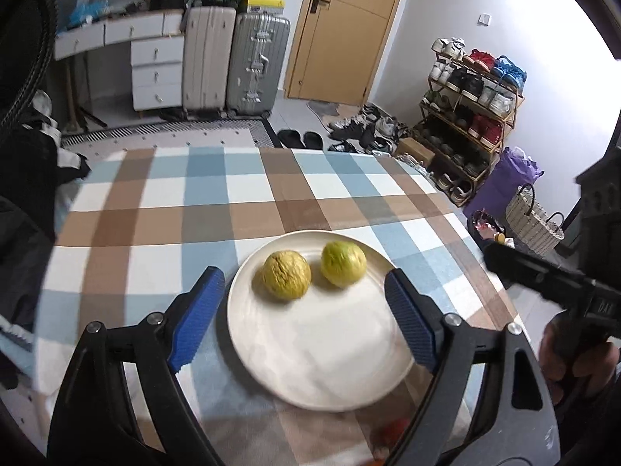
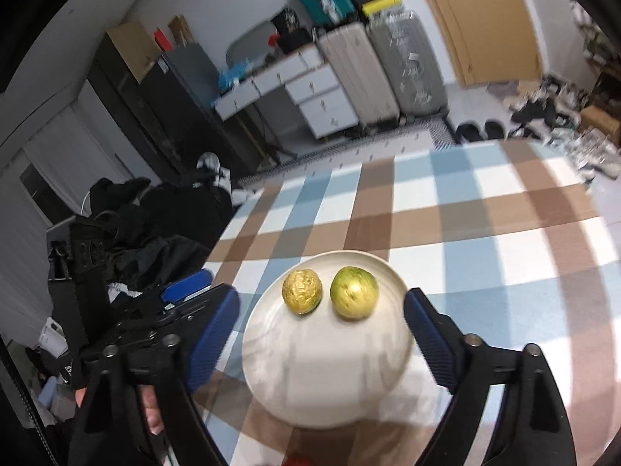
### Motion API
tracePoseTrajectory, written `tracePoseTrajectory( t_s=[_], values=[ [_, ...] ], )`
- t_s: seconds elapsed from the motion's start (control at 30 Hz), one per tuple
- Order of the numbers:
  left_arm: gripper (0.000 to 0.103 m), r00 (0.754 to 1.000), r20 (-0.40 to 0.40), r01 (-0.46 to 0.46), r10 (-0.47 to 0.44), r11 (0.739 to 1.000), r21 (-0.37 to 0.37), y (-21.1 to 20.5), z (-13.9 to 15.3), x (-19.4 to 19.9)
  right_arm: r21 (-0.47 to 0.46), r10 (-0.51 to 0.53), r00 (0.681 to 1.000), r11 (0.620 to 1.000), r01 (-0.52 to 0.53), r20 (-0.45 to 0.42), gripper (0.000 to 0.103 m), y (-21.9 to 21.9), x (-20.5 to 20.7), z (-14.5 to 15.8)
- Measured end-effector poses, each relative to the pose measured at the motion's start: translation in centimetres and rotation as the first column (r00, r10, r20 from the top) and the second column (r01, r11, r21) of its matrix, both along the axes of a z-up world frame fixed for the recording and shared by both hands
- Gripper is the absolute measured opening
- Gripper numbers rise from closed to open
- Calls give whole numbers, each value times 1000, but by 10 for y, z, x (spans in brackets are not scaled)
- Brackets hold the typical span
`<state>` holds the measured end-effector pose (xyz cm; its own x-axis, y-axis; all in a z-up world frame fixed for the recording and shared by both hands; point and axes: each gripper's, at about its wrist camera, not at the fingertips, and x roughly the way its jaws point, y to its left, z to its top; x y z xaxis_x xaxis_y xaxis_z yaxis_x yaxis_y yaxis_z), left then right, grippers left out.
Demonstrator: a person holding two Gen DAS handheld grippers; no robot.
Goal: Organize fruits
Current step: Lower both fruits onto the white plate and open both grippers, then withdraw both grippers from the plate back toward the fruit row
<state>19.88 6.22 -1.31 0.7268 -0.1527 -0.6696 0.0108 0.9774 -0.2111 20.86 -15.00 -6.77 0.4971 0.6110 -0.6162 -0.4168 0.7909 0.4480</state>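
Left gripper [image 1: 304, 316]: jaws spread wide with nothing between the pads, hanging above the near half of the plate.
Right gripper [image 2: 322, 334]: jaws likewise spread and empty, over the same plate from the other side.
Plate [image 1: 322, 353]: white and round, on the table near its front edge.
Wrinkled yellow fruit [image 1: 286, 281]: on the far part of the plate, left of its neighbour.
Smooth green-yellow fruit [image 1: 343, 263]: just beside the wrinkled one; whether they touch I cannot tell.
Table [image 1: 186, 209]: covered by a blue, brown and white checked cloth.
Suitcases [image 1: 233, 62]: upright against the far wall beside a wooden door [image 1: 345, 27].
Shoe rack [image 1: 465, 116]: full, far right.
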Motion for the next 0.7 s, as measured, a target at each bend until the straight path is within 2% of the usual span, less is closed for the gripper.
tracePoseTrajectory(
  t_s=[0.17, 0.23, 0.3, 0.47, 0.7],
  values=[
    [94, 999, 34, -20, 19, 999, 43, -12, 18, -51, 16, -53, 997, 999, 52, 53, 94, -27, -49, 22],
    [102, 998, 55, -32, 29, 998, 58, -18, 25, -73, 14, -58, 994, 998, 57, 93, 96, -33, -71, 29],
    [102, 997, 69, -41, 36, 997, 69, -22, 31, -91, 5, -57, 989, 998, 56, 138, 102, -35, -90, 35],
    [102, 996, 81, -47, 39, 994, 102, -38, 45, -134, -27, -36, 965, 999, 45, 261, 103, -38, -144, 51],
    [102, 998, 59, -16, 9, 994, 111, -59, 42, -178, -51, -36, 955, 997, 53, 293, 103, -41, -193, 44]
  ],
)
